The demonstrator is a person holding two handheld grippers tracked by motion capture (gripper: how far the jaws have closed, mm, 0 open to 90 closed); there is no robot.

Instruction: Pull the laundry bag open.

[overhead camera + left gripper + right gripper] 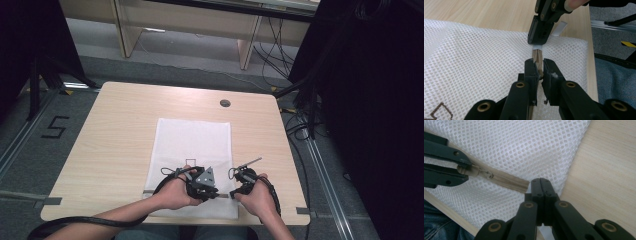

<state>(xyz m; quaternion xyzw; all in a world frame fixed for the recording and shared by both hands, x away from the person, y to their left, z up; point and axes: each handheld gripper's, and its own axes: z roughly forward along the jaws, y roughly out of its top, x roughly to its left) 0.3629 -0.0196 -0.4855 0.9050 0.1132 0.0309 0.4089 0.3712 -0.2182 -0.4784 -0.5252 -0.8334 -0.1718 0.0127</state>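
A white mesh bag [192, 140] lies flat on the wooden table [115, 140], with a beige zipper [506, 181] along its near edge. My left gripper [538, 65] is shut on the zipper's pull [474, 171], which sits between its pads. Facing it, my right gripper [541, 182] is shut on the white tab [537, 47] at the zipper's end, by the bag's near right corner. In the high view the left gripper [216, 194] and the right gripper [233, 193] meet tip to tip at the bag's front edge.
A round cable hole [225, 103] sits at the table's far side. Tape strips [51, 201] mark the front edge. The bag carries a small brown stitched square [190, 161]. Dark cables [300, 127] hang off the table's right side.
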